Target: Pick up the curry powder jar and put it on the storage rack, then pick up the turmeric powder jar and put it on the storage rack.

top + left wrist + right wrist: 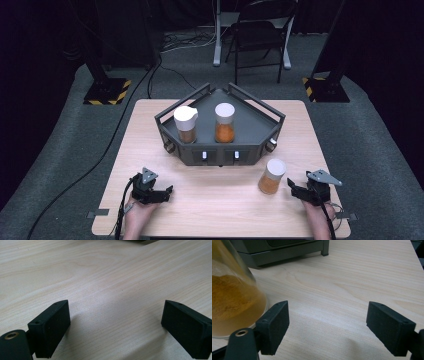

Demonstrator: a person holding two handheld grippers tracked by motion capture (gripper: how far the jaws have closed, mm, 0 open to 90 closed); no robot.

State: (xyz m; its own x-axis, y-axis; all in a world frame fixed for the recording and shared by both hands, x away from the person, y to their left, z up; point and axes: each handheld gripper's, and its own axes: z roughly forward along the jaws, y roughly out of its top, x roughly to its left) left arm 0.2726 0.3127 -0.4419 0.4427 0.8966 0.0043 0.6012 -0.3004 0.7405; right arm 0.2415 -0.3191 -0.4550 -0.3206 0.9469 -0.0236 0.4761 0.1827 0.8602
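A dark grey rack [260, 127] stands at the table's middle back and holds two white-capped jars: one with brown powder [186, 124], one with orange powder [224, 123]. A third jar of orange powder [272, 176] stands on the table in front of the rack's right end. My right gripper [292, 186] rests just right of that jar, open, with bare wood between its jaws; the jar [234, 300] looms at the left of the right gripper view [328, 326]. My left gripper [167, 192] lies at the front left, open over bare table [115, 322].
The light wooden table [220, 205] has bare room between the two grippers. The rack's foot [325, 250] stands ahead of the right gripper. Beyond the table are a chair [260, 35], stand bases with yellow-black tape [107, 92] and cables on grey floor.
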